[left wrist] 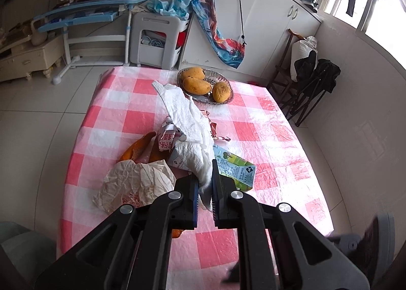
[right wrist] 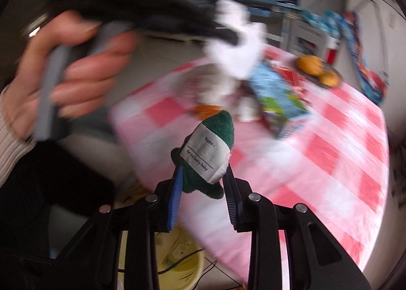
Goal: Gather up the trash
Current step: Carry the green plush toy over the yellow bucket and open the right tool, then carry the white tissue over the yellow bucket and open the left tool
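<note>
Left gripper (left wrist: 205,188) clamps a white tissue (left wrist: 189,122) above the checked surface (left wrist: 266,137); right gripper (right wrist: 203,186) pinches green labelled cloth (right wrist: 210,153), bin (right wrist: 177,264) next.

Glass dish (left wrist: 225,82) with mangoes (left wrist: 196,85) on pink checked tablecloth (left wrist: 266,137); blue desk (left wrist: 83,11) behind.

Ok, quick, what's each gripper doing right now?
Left gripper: shut on the white tissue.
Right gripper: shut on a green cloth with a label.
</note>
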Motion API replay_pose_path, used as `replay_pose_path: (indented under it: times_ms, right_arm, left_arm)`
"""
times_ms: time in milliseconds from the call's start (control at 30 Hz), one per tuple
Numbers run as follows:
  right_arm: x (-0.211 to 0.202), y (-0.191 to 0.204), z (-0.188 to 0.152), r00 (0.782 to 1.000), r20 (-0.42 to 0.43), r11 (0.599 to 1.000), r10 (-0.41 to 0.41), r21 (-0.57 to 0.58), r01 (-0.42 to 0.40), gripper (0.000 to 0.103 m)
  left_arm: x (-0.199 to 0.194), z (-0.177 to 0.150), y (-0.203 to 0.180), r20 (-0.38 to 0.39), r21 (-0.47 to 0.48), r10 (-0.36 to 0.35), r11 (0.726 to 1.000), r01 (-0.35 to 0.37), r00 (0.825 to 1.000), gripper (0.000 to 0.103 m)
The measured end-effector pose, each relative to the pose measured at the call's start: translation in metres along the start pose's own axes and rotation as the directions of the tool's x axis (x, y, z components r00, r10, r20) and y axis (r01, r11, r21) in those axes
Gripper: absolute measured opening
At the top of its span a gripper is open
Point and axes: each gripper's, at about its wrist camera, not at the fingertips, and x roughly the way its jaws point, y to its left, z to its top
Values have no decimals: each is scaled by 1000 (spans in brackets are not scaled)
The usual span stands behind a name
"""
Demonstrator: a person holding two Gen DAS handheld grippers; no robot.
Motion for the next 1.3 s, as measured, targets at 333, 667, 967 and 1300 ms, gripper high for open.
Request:
replay_pose_path:
  times_ms: [333,667,967,1300]
  right_arm:
    - [11,48,-12,983,-111,969,149,-183,-168,32]
    - [25,70,-26,954,-235,933,184,-264,-245,55]
    - [4,25,-2,998,-58,989,-40,-141,32,75]
    - [-15,-28,10,985,29,982,-170,85,167,80]
  left_arm:
    - [-4,-2,-10,20,54,37,998,-38,999,9]
    - [-6,-2,-16,24,82,42,996,-44,999,9]
    - [-11,-17,-19,17,108,86,990,-87,996,9]
    - [-42,-93,-15,-50,26,131,991,-130,990,9]
